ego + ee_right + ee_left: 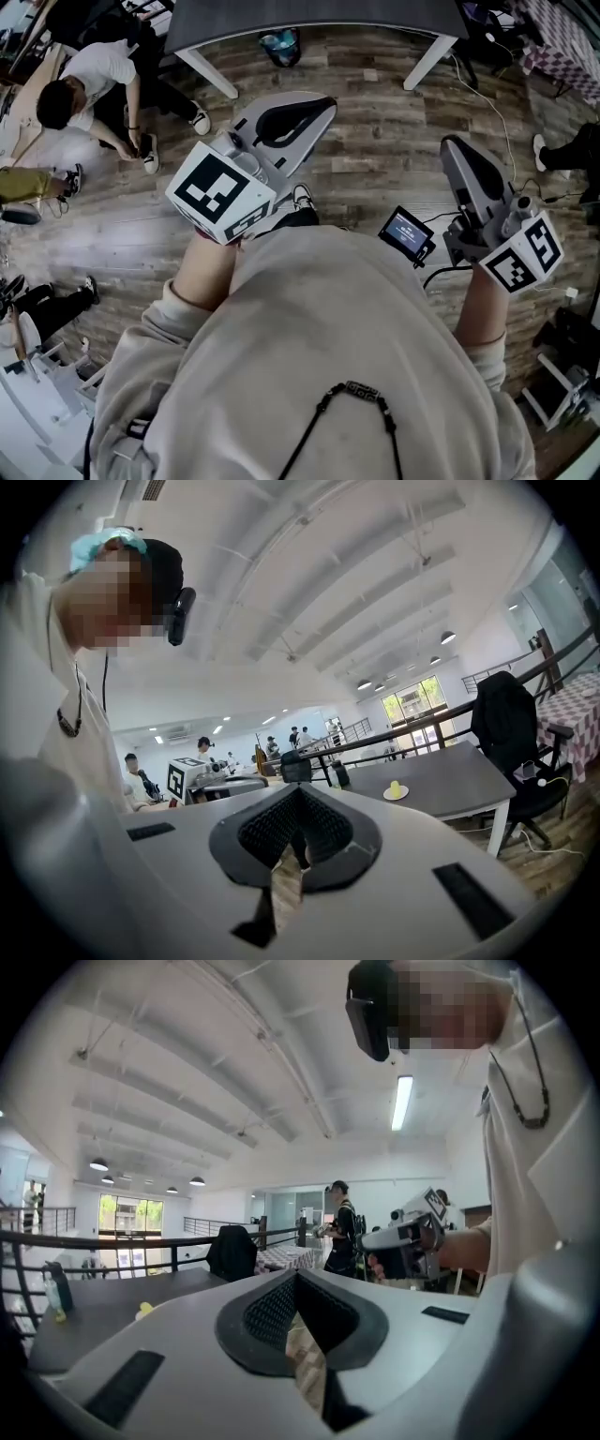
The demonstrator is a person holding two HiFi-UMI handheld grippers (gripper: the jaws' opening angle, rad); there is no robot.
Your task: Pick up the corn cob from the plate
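The corn cob (395, 787) is a short yellow stub on a small white plate (396, 796), which sits on the grey worktop (450, 782) well in from its near edge, toward the end where a dark bottle (337, 774) stands; nothing touches it. A chair (511, 726) draped in black cloth stands at the worktop's other end.

The right gripper (298, 791) is held well apart from the plate, tilted a little downward; its fingers (270, 829) are pressed together at the tips with nothing between them, and only wooden floor (375, 141) shows through the slit below.

The left gripper (295, 1277) points about level; its fingers (267, 1312) also meet at the tips and are empty; the left gripper view picks out the cob only as a small yellow speck at the worktop's near edge, just above the gripper's grey body.

From the head view both grippers are held out in front of a person in a pale sweatshirt (319, 356), each hand behind a cube with square markers (217, 192); a small lit screen (406, 232) hangs between them; another person (89, 80) crouches on the floor at the upper left.
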